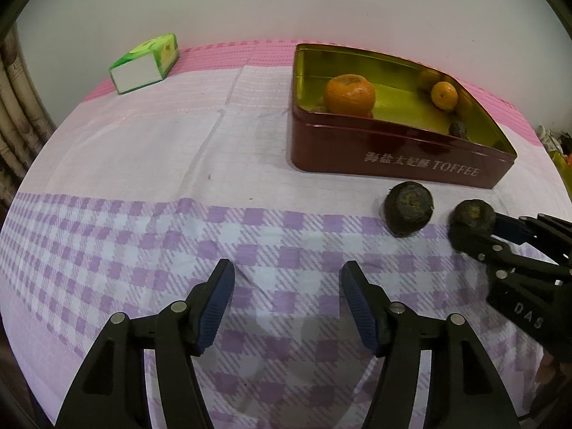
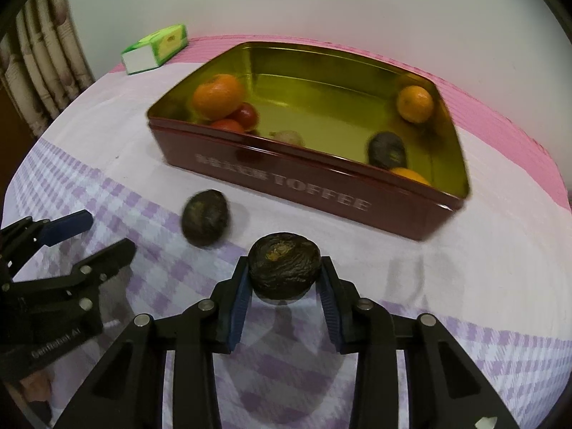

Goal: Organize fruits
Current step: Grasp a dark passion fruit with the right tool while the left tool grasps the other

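Right view only: red tomatoes [image 2: 238, 118] in maroon toffee tin [image 2: 357, 203]. Right tongs [image 2: 284, 279] grasp wrinkled dark round fruit [image 2: 284, 266], long axis crosswise, lower centre. Left tongs [image 1: 287, 286] released.

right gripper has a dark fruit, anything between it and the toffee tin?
Nothing visible on the cloth between them. The dark wrinkled fruit sits between the right gripper fingers, facing the toffee tin. Only the tin's near wall must be cleared. A second dark fruit lies off to the left, outside that path. The left gripper is open.
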